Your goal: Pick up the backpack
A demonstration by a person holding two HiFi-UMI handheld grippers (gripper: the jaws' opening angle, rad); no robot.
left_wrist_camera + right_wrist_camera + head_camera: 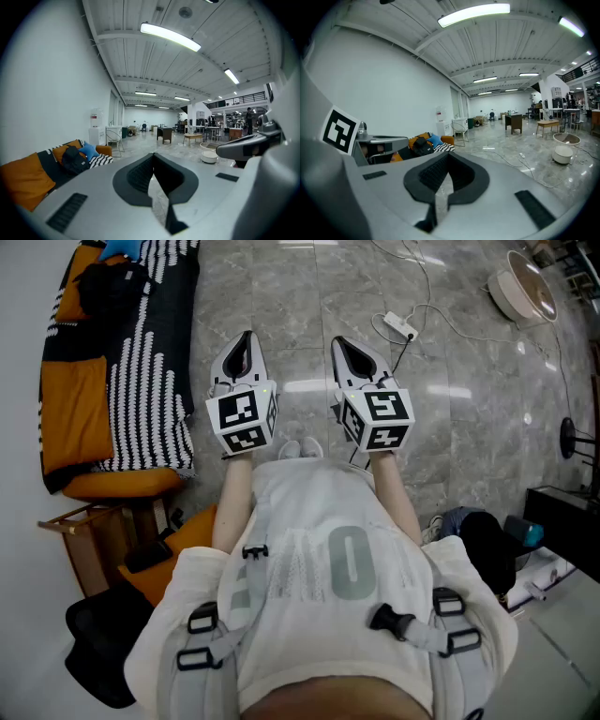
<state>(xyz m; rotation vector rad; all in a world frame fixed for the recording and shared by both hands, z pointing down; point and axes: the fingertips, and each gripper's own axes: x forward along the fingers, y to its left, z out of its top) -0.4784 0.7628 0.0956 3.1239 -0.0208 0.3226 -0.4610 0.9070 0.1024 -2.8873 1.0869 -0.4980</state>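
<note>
The black backpack lies on the sofa at the far left, against orange cushions and beside a blue pillow. It also shows far off in the left gripper view as the backpack, and in the right gripper view as the backpack. My left gripper and right gripper hang side by side over the marble floor, well short of the sofa. Both are shut with nothing held. Jaws meet at the left gripper and the right gripper.
A striped black-and-white blanket covers the sofa seat. A wooden side table and a black chair stand at lower left. A power strip with cable lies ahead, a round white basin far right, dark bags at right.
</note>
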